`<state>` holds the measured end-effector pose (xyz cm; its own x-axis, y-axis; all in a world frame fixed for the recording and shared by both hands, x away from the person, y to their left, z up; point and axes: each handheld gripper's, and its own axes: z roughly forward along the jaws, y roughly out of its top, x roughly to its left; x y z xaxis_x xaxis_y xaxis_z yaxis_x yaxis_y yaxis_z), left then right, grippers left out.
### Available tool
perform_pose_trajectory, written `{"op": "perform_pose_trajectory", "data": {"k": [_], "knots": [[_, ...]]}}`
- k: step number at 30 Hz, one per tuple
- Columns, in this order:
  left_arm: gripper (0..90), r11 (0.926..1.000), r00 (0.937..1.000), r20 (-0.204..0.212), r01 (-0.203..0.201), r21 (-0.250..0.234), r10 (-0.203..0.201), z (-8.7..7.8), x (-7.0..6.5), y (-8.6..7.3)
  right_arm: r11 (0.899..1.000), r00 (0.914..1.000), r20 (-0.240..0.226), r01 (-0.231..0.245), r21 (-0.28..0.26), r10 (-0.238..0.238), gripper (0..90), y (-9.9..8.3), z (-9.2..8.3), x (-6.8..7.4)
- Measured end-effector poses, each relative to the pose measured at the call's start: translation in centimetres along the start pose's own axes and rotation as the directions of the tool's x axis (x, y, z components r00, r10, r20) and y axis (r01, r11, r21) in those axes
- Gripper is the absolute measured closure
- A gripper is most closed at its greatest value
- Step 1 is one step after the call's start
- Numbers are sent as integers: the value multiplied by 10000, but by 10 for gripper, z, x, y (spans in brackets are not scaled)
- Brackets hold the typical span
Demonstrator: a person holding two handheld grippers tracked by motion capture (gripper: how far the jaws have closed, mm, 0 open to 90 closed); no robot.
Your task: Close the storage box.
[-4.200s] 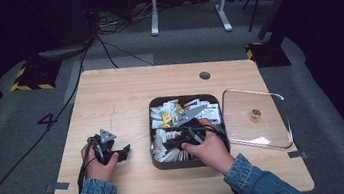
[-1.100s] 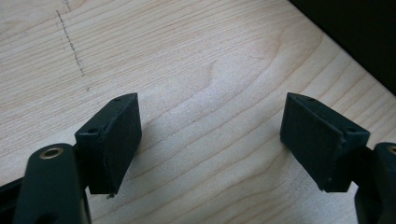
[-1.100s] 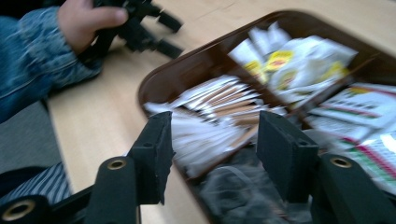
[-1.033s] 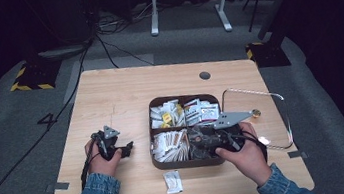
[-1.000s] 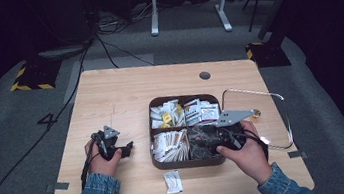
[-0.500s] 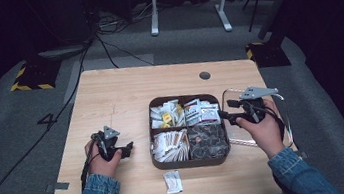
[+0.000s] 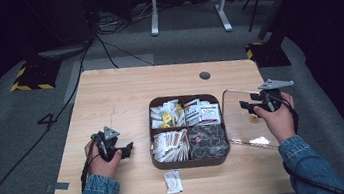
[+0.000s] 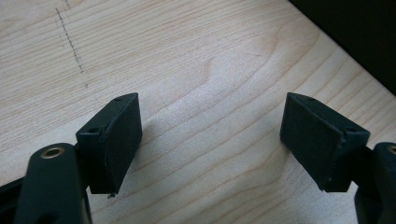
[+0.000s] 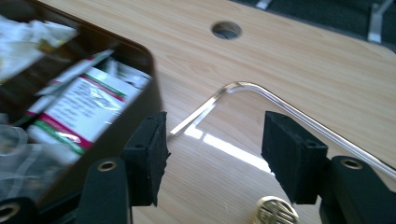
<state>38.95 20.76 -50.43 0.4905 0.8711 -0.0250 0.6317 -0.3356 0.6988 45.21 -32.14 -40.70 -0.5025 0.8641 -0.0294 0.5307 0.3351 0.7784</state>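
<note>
**Right claw over clear lid, empty**

Wooden surface (image 7: 120,99) carrying a dark box (image 7: 191,161) of sachets at its middle. Clear lid (image 7: 243,118) lying flat just right of the box, a gold knob (image 9: 275,211) at its centre. One loose sachet (image 7: 173,181) near the front edge, apart from the box. Right claw (image 9: 212,140) poised above the lid's near corner, jaws about half apart, nothing between them. Left claw (image 8: 210,135) left of the box, spread wide over bare wood, holding nothing.

Dim lab: hazard-striped blocks (image 7: 31,77), floor cables (image 7: 101,35).
</note>
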Motion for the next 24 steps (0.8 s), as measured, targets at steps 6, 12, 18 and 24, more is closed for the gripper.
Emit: {"op": "perform_pose_trajectory", "data": {"k": [6, 12, 18, 24], "knots": [[213, 10000, 10000, -5, 5, 19, -5, 0, 0, 0, 9983, 9985, 395, -390, 437, 373, 417, -19, 13, -20], [213, 10000, 10000, -1, 7, 21, -7, 0, 0, 0, 9932, 9960, 757, -550, 1028, 473, 433, -40, 29, -34], [213, 10000, 10000, 4, 15, 18, -15, 0, 0, 0, 9875, 9930, 780, -975, 1241, 882, 438, -53, 36, -42], [213, 10000, 10000, 7, 11, 20, -11, 0, 0, 0, 9816, 9927, 787, -1027, 1610, 909, 487, -64, 42, -43]]}}
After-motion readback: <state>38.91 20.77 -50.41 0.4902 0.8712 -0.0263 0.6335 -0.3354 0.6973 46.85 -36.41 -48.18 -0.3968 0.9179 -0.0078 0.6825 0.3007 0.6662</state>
